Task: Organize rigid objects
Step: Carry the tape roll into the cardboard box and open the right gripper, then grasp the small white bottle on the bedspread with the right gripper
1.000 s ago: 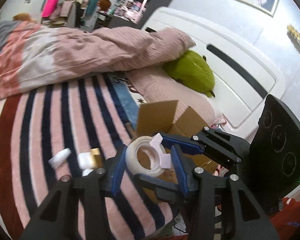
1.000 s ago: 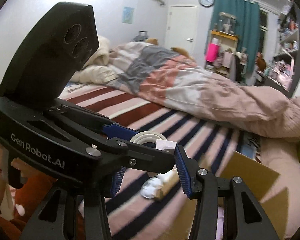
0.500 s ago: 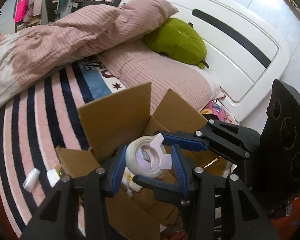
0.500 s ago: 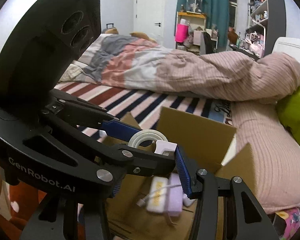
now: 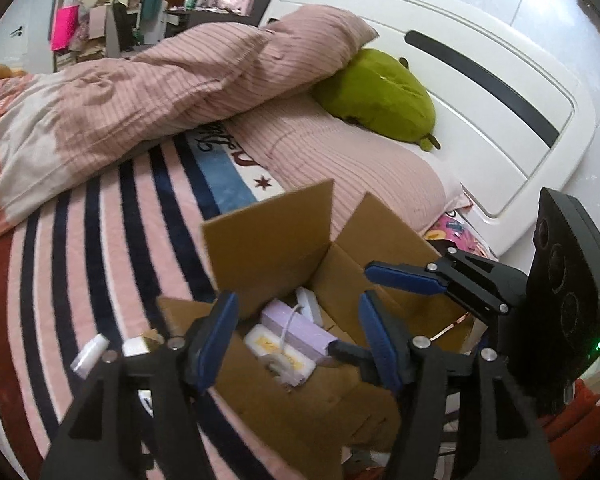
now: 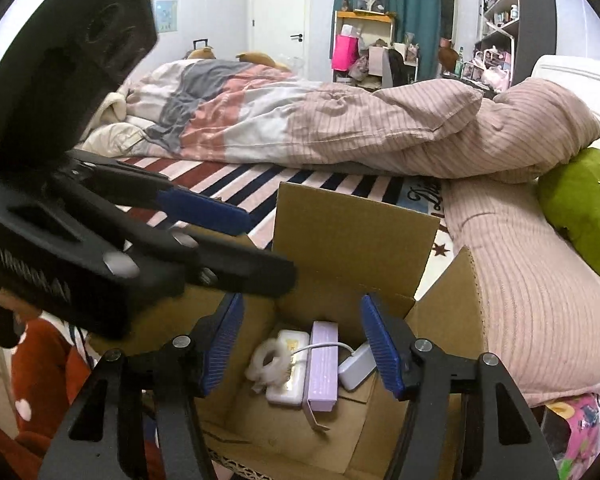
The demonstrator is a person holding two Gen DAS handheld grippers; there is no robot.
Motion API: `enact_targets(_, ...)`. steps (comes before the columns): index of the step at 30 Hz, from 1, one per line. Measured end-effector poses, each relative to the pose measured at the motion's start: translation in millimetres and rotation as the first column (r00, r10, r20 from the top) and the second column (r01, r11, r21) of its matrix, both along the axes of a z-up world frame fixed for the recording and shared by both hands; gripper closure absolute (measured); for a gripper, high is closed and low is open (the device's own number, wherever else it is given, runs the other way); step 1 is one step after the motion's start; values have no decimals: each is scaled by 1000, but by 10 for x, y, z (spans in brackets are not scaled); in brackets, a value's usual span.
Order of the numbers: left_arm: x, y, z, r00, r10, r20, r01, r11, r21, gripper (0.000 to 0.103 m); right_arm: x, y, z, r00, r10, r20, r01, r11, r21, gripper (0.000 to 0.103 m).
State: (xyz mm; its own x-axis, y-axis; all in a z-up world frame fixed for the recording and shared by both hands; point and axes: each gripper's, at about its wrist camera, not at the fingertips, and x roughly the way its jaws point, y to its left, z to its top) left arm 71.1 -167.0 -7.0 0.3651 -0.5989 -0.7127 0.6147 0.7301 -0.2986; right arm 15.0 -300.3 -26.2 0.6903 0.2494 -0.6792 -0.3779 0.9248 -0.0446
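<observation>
Both grippers hang above an open cardboard box standing on the striped bedspread.

Left gripper: jaws have just been opening and now stand about half apart, with nothing between the blue pads.

Right gripper: jaws likewise have just been opening, about half apart, holding nothing.

The tape roll lies inside the box, in the right wrist view at 7 o'clock of the box floor, resting on a white case. Just beside it, toward 3 o'clock, lies a lilac box, then a white adapter with its cord.

In the left wrist view, two small white items lie on the bedspread at 9 o'clock of the box. A green plush rests against the headboard at 1 o'clock.
</observation>
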Motion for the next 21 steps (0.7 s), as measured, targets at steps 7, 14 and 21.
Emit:
enact_targets(7,-72,455,67,995,90,38,-90,996,-14,41,-12,104,60,1000,2,7,-2,1000,-3,46)
enact_targets(14,-181,1169,95,972,220,80,-218,975,-33,40,3,462,194,999,39,27,-40,999,29,46)
enact_targets(21,-267,1964,-106,925,370,91,-370,929,-16,40,136,1200,190,988,157,-4,-157,986,57,46)
